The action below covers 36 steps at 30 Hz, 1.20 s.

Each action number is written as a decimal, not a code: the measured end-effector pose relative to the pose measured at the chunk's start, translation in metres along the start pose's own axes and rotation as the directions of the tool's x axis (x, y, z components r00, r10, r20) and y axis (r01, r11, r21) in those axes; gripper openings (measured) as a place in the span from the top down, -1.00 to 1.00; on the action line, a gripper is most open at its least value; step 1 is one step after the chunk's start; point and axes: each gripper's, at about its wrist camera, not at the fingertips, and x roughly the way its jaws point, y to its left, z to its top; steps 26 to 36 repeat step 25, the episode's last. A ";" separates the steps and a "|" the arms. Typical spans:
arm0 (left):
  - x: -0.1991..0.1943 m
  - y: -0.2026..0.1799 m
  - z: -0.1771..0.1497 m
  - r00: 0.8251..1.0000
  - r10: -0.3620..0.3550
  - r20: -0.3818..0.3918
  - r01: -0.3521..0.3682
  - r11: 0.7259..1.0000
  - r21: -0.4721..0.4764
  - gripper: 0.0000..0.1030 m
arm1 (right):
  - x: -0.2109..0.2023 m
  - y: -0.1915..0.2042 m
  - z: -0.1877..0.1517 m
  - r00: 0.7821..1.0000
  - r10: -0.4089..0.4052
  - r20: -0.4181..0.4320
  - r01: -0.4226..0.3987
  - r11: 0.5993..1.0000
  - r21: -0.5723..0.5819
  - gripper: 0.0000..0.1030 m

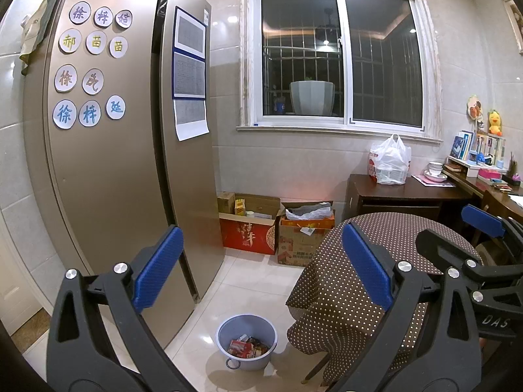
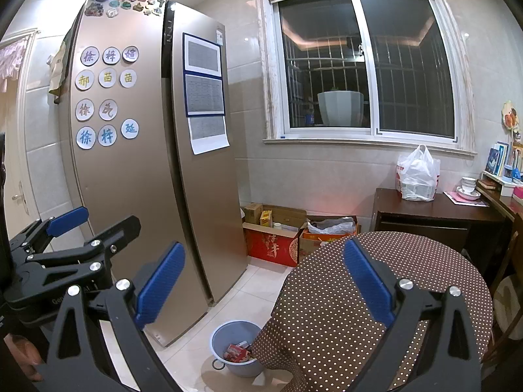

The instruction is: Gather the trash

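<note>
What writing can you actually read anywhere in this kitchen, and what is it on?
"徐 梓 媗", "郝 苗 苗", "徐 梓 延": round labels on the fridge.
"DAS": right gripper.
Printed sheets and red box: too small or stylised to read.

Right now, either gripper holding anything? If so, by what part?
Nothing held. Left gripper and right gripper are both open with nothing between the pads. The trash sits in the blue bin on the floor.
</note>
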 end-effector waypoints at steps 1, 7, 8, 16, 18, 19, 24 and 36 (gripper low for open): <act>0.000 0.000 0.000 1.000 0.001 -0.001 -0.001 1.000 0.000 -0.86 | 0.000 0.000 0.000 1.000 0.000 0.000 0.000 1.000 0.000 -0.86; -0.001 0.002 -0.005 1.000 0.001 -0.003 -0.001 1.000 0.001 -0.86 | 0.000 0.000 0.000 1.000 0.001 0.000 -0.001 1.000 0.003 -0.86; -0.001 0.002 -0.005 1.000 0.001 -0.004 -0.001 1.000 0.001 -0.86 | 0.000 0.000 -0.001 1.000 0.001 -0.001 -0.001 1.000 0.004 -0.86; 0.004 0.003 -0.012 1.000 0.005 -0.015 -0.005 1.000 0.012 -0.86 | 0.005 0.003 -0.006 1.000 0.004 -0.007 -0.004 1.000 0.026 -0.86; 0.004 0.002 -0.014 1.000 0.006 -0.021 -0.006 1.000 0.015 -0.86 | 0.008 0.000 -0.006 1.000 0.004 -0.010 -0.004 0.999 0.033 -0.86; 0.007 0.001 -0.012 1.000 0.005 -0.025 -0.005 1.000 0.016 -0.86 | 0.009 -0.002 -0.006 1.000 0.003 -0.012 -0.003 0.999 0.038 -0.86; 0.017 -0.001 -0.010 0.999 0.013 -0.053 -0.012 1.000 0.018 -0.86 | 0.016 -0.011 -0.008 1.000 -0.003 -0.023 0.005 0.998 0.064 -0.86; 0.019 -0.002 -0.011 0.998 0.017 -0.062 -0.016 1.000 0.019 -0.86 | 0.019 -0.015 -0.010 1.000 -0.005 -0.029 0.007 0.997 0.073 -0.86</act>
